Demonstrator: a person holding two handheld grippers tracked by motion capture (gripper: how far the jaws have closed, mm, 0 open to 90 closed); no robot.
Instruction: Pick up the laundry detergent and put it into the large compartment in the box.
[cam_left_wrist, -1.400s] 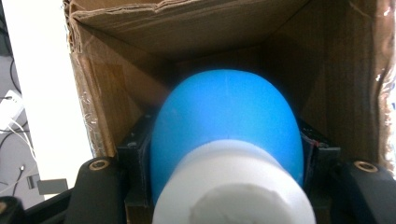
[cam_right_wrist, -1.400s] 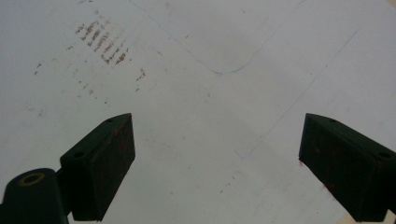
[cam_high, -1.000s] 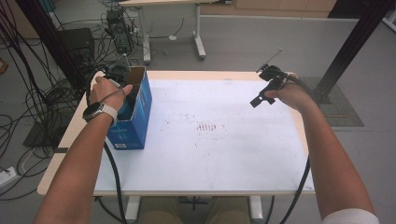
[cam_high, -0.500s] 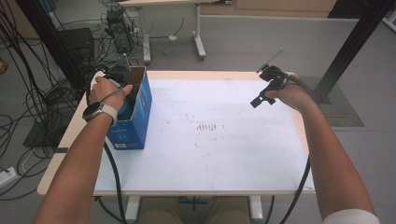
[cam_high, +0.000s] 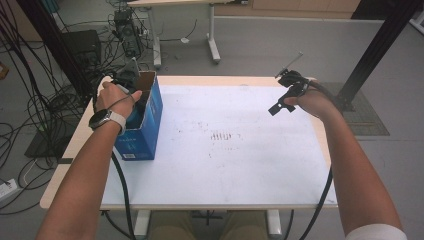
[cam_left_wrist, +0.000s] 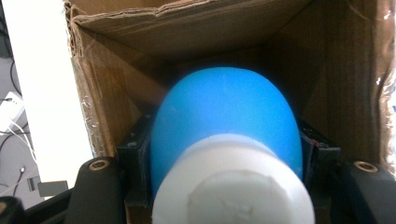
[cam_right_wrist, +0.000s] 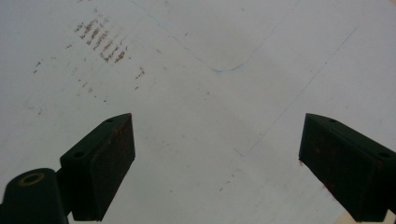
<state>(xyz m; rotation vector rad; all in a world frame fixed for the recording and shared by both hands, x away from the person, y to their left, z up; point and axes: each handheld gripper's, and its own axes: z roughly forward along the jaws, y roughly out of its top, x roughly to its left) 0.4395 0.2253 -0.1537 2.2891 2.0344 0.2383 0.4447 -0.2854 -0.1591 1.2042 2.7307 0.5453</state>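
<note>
High view: left gripper (cam_high: 131, 95) sunk into open blue cardboard box (cam_high: 145, 127) at white table's (cam_high: 240, 165) left edge, for lifting out. Left gripper view: jaws clamped on blue white-capped bottle (cam_left_wrist: 226, 135) inside. Right gripper view: right gripper (cam_right_wrist: 217, 163) spread wide above tabletop, empty, waiting.

Tabletop (cam_high: 250, 170): rectangular, white surface w/ light wood edging visible along far and left sides. Surface condition: worn; cluster of short reddish-brown scuff marks (cam_high: 222, 136) near centre, scattered specks around it; same marks seen in right gripper view, plus faint thin blue lines across the white.

Items directly on tabletop: one blue cardboard box (cam_high: 145, 130), standing upright at far-left corner area, top open, flaps up, brown cardboard inside. Box base flat on the surface, close to left edge.

Support: white legs under near edge, grey floor (cam_high: 280, 45) beneath.
</note>
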